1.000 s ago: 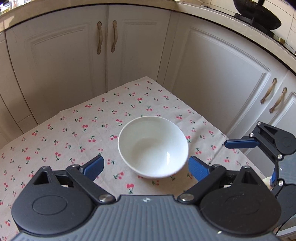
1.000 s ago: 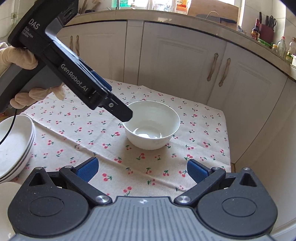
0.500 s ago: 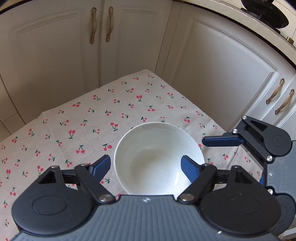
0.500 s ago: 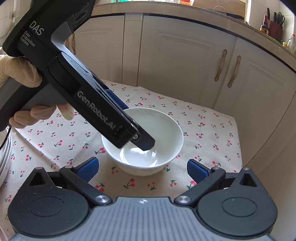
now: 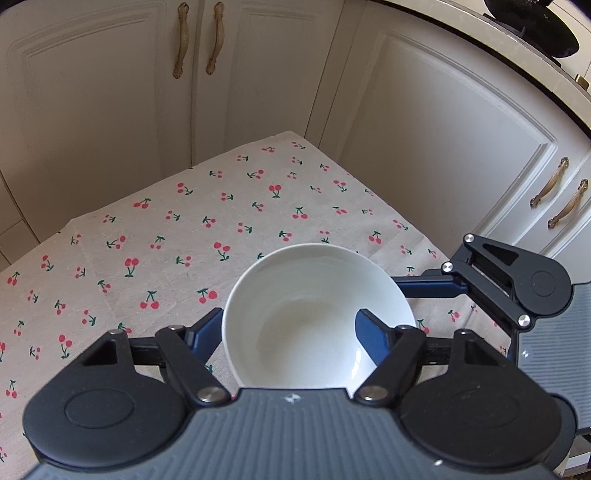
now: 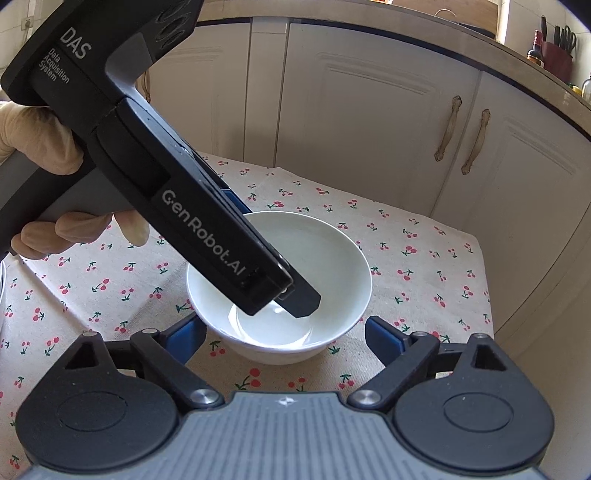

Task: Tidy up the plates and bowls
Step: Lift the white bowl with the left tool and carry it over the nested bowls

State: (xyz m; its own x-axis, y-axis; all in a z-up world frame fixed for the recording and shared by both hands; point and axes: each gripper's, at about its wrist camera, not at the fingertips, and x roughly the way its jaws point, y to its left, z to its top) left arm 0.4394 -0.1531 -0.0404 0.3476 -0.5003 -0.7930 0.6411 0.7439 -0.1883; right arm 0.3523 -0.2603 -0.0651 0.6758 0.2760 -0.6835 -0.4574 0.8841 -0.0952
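Observation:
A white bowl (image 5: 314, 317) (image 6: 280, 280) stands empty on the cherry-print tablecloth (image 5: 166, 229). My left gripper (image 5: 288, 328) straddles its wall. The left finger (image 5: 207, 332) lies against the outside and the right finger (image 5: 369, 332) hangs inside, clear of the wall. Its jaws are closing. In the right wrist view that inner finger (image 6: 303, 301) dips into the bowl from the upper left. My right gripper (image 6: 284, 332) sits low at the bowl's near side with a finger on either flank, not pressing. Its jaws are closing too.
White cabinet doors (image 6: 369, 122) stand close behind the table on two sides. The table's far edge (image 5: 280, 136) and right edge (image 6: 484, 266) are near the bowl. A gloved hand (image 6: 40, 147) holds the left gripper. A dark wok (image 5: 532, 26) sits on the counter.
Both grippers moved forward and down to the bowl. The left jaws narrowed a lot and one finger went inside the bowl. The right jaws narrowed a little around it.

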